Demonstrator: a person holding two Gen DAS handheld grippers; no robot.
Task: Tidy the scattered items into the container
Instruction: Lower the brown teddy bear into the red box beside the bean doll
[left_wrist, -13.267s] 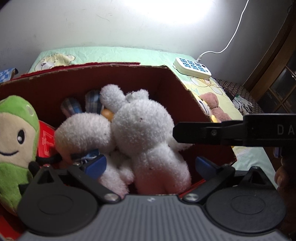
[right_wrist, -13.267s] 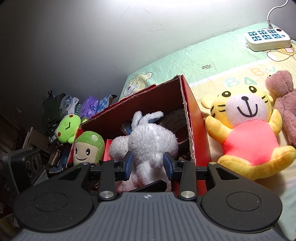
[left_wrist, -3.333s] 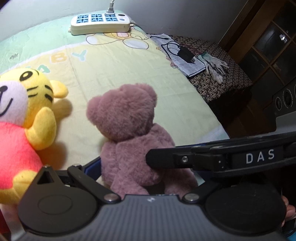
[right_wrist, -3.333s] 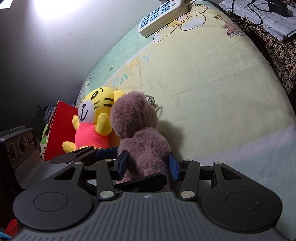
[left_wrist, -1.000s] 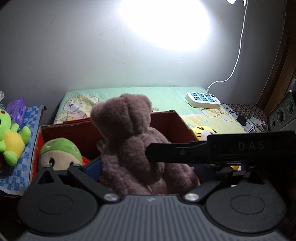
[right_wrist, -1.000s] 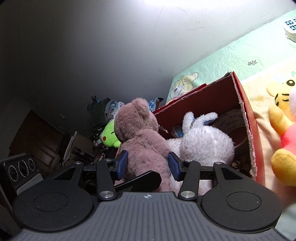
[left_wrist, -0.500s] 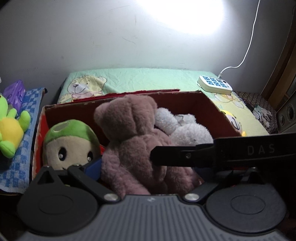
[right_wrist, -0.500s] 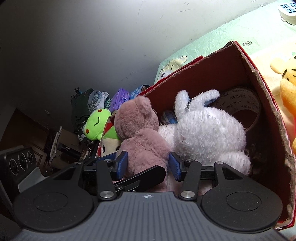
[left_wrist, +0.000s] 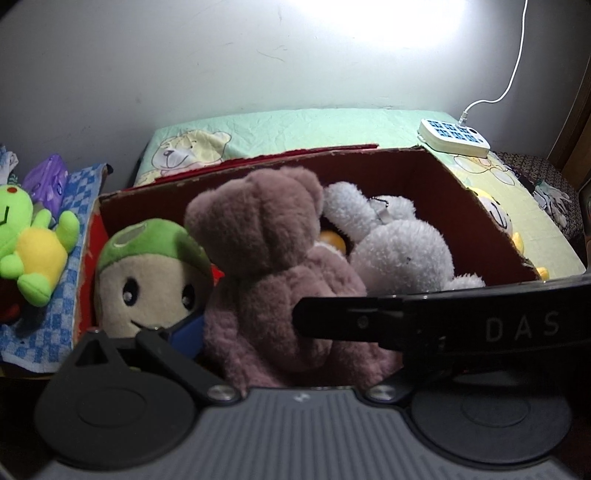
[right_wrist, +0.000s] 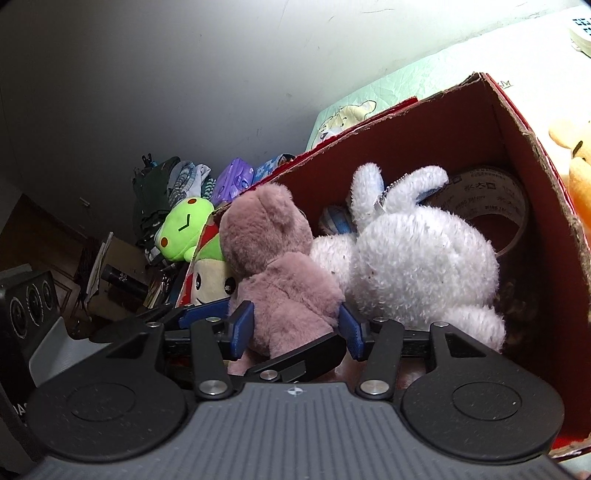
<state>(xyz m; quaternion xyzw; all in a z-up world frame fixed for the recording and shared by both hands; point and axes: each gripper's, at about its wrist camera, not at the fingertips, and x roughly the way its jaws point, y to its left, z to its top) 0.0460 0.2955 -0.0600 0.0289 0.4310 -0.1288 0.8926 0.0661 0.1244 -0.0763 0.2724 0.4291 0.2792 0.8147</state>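
Here, the right hand-held gripper (right_wrist: 295, 326) has its two blue pads (right_wrist: 242, 325) pressed against both sides of the mauve teddy bear (right_wrist: 280, 273), so it is clamped on the toy's lower body. The left hand-held gripper (left_wrist: 295, 332) also reaches around the same bear (left_wrist: 273, 266): one blue pad (left_wrist: 186, 332) sits at the bear's left flank, while the opposite finger is hidden behind the right gripper's black arm, so whether this gripper is clamped or apart cannot be told.

The bear is upright inside the red cardboard box (right_wrist: 517, 122), near the box's left wall, with its back toward both cameras. Touching its right side lies a white plush rabbit (right_wrist: 417, 266), ears pointing to the far wall. A roll of tape (right_wrist: 491, 195) leans in the far right corner of the box, behind the rabbit. Against the bear's left side sits a green-capped plush (left_wrist: 147, 277), face toward the left wrist camera, at the left wall of the box (left_wrist: 461, 192).

Outside the box, a green frog plush (left_wrist: 29, 243) lies on a blue checked cloth (left_wrist: 62, 295) to the left. A yellow plush tiger (left_wrist: 502, 221) lies on the bed (left_wrist: 295, 127) just beyond the box's right wall. A white power strip (left_wrist: 454, 137) rests near the bed's far right corner.
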